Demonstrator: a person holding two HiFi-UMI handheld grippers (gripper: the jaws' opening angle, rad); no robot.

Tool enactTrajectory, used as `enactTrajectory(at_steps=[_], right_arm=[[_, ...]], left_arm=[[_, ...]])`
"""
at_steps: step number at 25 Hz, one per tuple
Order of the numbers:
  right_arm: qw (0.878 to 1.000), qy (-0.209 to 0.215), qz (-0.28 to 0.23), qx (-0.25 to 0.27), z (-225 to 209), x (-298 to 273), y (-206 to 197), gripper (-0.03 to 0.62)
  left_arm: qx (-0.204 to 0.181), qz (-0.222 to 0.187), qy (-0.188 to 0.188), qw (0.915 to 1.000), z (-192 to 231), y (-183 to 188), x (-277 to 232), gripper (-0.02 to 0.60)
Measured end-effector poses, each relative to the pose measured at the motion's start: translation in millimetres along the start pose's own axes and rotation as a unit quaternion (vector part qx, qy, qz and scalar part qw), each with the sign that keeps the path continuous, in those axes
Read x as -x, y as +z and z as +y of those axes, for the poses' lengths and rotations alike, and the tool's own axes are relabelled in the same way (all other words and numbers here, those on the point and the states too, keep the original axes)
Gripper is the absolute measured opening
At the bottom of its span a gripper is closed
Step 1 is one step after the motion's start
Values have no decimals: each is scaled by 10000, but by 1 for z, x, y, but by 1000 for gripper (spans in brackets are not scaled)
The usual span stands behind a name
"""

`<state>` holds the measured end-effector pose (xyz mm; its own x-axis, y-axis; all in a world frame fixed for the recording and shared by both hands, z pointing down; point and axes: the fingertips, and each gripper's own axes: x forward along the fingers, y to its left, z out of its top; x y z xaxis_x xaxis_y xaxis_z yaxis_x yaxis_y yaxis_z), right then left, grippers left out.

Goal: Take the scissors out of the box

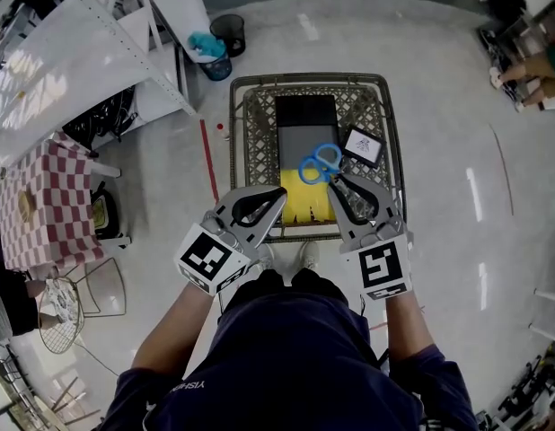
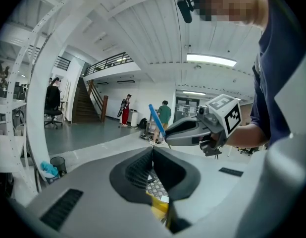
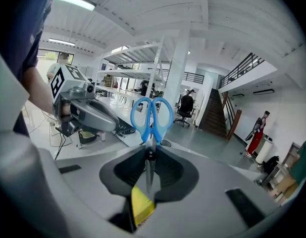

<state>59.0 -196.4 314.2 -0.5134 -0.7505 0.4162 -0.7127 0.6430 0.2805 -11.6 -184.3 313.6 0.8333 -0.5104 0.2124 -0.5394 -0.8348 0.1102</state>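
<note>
The right gripper (image 1: pixel 335 180) is clamped on the scissors (image 1: pixel 320 163). In the right gripper view its two jaws are pressed against the thin metal blades, which run down between them, and the right gripper (image 3: pixel 150 150) has the scissors (image 3: pixel 152 117) standing straight up at 12 o'clock, with both blue finger loops clear above the jaw tips. The loops touch nothing but air there, with the room behind them.

From the head view, the loops stick out from the jaw tips towards 10 o'clock. They show over the grey middle part of the box (image 1: pixel 303 131), close to where its yellow part starts. The box lies lengthwise in a wire basket (image 1: pixel 235 133) at 12 o'clock from the person. A small black-framed card (image 1: pixel 362 146) lies in the basket at 3 o'clock from the box, just beside the scissors' loops.

The left gripper (image 1: pixel 278 197) hovers over the yellow part of the box, at 8 o'clock from the scissors and near them but apart. In the left gripper view the jaws of the left gripper (image 2: pixel 153 149) meet at the tips with nothing between them. At 1 o'clock from them that view shows the right gripper (image 2: pixel 169 137) with a blue edge of the scissors (image 2: pixel 157 121) rising from it
</note>
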Motion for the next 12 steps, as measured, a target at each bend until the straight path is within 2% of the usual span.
enactTrajectory(at_steps=[12], right_arm=[[9992,33,-336,-193,-9,5,16,80]], left_arm=[[-38,-77,-48,10000,4,6,-12,25]])
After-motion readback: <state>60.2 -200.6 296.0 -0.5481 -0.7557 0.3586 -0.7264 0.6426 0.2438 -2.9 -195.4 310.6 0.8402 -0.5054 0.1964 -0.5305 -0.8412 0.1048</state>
